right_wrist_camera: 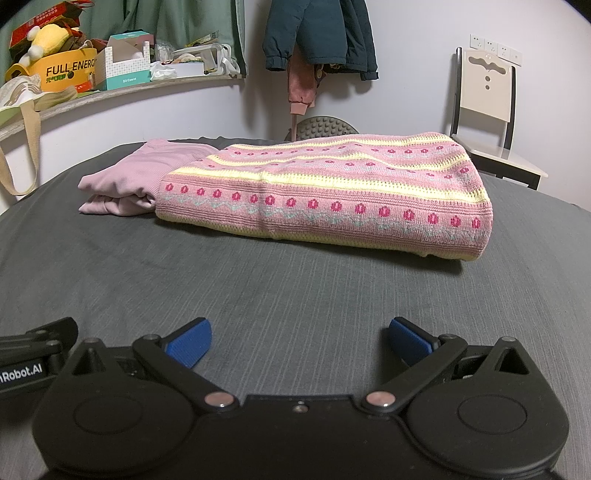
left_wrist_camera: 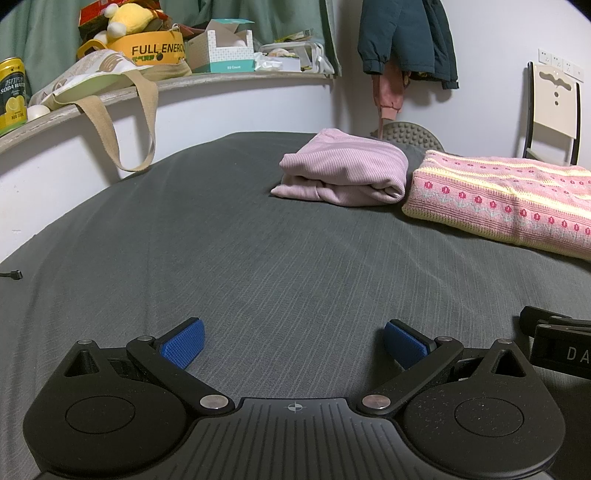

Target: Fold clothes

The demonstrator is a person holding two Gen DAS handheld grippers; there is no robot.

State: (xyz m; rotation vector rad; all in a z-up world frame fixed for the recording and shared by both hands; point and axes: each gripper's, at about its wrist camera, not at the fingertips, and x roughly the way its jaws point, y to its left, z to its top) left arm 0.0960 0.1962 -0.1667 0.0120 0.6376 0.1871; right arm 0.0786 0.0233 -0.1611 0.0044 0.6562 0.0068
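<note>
Grey striped bedsheet (left_wrist_camera: pixel 258 229) fills the foreground in both wrist views, with a white wall behind. Two folded garments are seen on it: a mauve ribbed top (left_wrist_camera: pixel 343 173) at approx. 1 o'clock in the left view, and a pink knit sweater w/ yellow stripes (right_wrist_camera: pixel 332 192) at 12 o'clock in the right view. They lie just beside each other; contact can't be confirmed. Left gripper (left_wrist_camera: pixel 293 345) is held low over bare sheet, blue pads (left_wrist_camera: pixel 183 343) spread wide apart, nothing between. Right gripper (right_wrist_camera: pixel 299 341) likewise: fingers apart, empty. A cluttered shelf (left_wrist_camera: pixel 229 77) is seen at 11 o'clock, hung jackets (right_wrist_camera: pixel 317 33) at 12, a chair (right_wrist_camera: pixel 487 92) at 2.
</note>
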